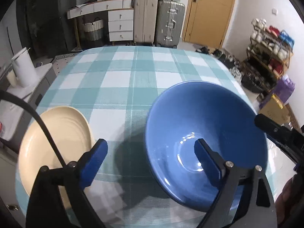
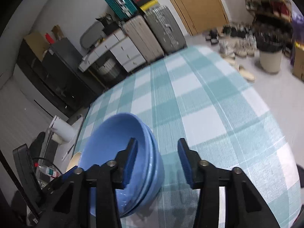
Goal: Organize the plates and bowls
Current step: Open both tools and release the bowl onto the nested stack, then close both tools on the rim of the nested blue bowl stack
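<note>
A stack of blue bowls [image 1: 205,133] stands on the checked tablecloth [image 1: 121,87] at the near right; it also shows in the right wrist view [image 2: 131,152] as nested bowls. A cream plate [image 1: 62,138] lies at the near left edge. My left gripper [image 1: 150,157] is open; its right finger sits inside the top bowl and its left finger is outside, near the plate. My right gripper [image 2: 156,161] is open; its left finger is inside the bowl and its right finger outside, so the jaws straddle the rim.
A white kettle [image 1: 23,68] stands on a side unit left of the table. Suitcases [image 1: 157,22], a drawer unit [image 1: 120,25] and a door are beyond the far edge. Shoes and a bin [image 2: 269,58] are on the floor to the right.
</note>
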Demonstrator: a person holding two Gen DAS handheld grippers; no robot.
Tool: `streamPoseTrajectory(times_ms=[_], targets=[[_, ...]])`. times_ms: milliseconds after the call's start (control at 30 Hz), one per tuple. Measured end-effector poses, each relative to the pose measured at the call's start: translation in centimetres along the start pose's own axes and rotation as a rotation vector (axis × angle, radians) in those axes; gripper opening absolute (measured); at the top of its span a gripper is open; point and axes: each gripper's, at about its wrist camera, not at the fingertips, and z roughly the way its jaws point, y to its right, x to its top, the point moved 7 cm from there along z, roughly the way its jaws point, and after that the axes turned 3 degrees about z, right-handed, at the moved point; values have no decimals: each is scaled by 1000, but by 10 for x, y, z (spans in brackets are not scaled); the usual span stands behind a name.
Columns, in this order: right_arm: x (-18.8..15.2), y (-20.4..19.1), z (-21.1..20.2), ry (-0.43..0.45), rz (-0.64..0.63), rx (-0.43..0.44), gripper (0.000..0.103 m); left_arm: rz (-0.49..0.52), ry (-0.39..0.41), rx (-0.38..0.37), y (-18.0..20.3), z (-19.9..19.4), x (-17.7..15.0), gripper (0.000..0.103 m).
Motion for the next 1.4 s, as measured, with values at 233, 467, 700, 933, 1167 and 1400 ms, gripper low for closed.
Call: streamPoseTrajectory(times_ms=[233,467,700,933,1167,1400], targets=[[-5,-12,-6,36,-84,-26,56,16,-21,-21,-3,6,-4,93],[-5,-11,-16,126,-89,1,84,-52,-32,-49,-15,11,-7,94],[-4,1,-1,55,-37,-1,86,-57,-57,-83,-12,18,-9,94],[-7,6,11,3,-30,-8,86,-63,-78,-106,-9,22,-11,94],[-11,3,19,-27,-44,-5,86,-84,-98,-138,-8,24,-12,94],[-11,1,18,-31,-57,-5,86,-62,-106,-140,-1,25,-13,94]])
